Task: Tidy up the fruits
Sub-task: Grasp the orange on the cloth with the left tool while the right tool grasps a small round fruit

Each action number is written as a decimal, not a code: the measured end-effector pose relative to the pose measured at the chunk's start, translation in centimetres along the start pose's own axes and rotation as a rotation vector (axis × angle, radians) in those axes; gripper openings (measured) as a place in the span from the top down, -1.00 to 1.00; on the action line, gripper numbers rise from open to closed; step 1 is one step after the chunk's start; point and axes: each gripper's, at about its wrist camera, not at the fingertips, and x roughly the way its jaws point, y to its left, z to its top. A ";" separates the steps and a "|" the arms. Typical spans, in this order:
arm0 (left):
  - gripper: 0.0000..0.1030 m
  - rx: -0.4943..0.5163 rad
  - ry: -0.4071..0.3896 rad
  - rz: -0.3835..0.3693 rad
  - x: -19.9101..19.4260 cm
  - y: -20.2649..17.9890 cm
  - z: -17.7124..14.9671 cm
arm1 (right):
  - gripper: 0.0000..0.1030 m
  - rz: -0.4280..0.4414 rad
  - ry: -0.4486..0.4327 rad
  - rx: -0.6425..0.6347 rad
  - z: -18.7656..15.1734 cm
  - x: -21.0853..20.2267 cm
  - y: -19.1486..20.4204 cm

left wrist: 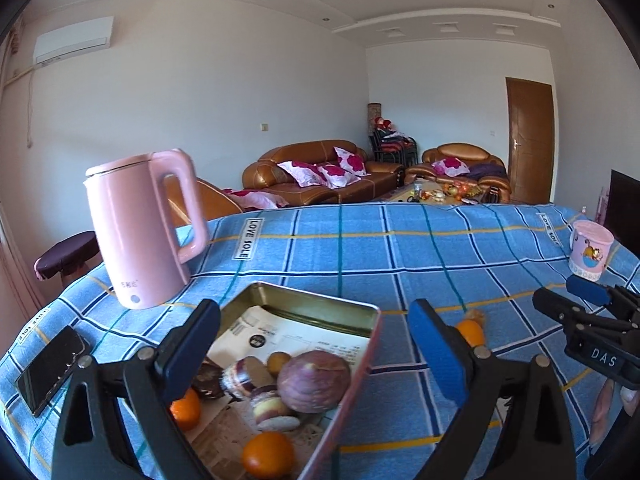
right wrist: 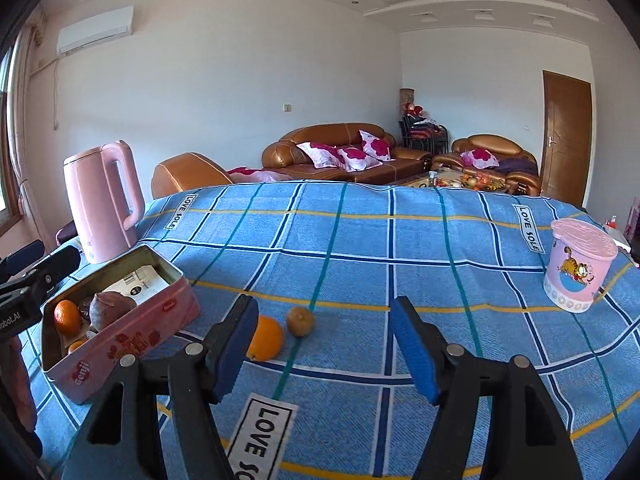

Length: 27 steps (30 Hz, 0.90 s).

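Observation:
A pink tin box [left wrist: 362, 364] [right wrist: 132, 344] lies open on the blue checked tablecloth and holds oranges [left wrist: 268, 456], a purple onion [left wrist: 314, 380] and several purple-skinned pieces. An orange [right wrist: 266, 338] [left wrist: 472, 332] and a brownish round fruit [right wrist: 301, 321] lie on the cloth right of the tin. My left gripper [left wrist: 316, 356] is open and empty, hovering over the tin. My right gripper [right wrist: 324, 352] is open and empty, just before the two loose fruits; it also shows in the left wrist view [left wrist: 588, 308].
A pink kettle [left wrist: 140, 228] [right wrist: 102, 204] stands behind the tin at the left. A pink lidded cup [right wrist: 578, 264] [left wrist: 590, 250] stands at the right. A black phone [left wrist: 50, 368] lies left of the tin. Sofas stand beyond the table's far edge.

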 end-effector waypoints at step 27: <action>0.32 0.091 0.381 -0.342 9.4 -10.3 -1.3 | -0.41 -0.036 0.003 0.101 0.0 -0.5 -4.4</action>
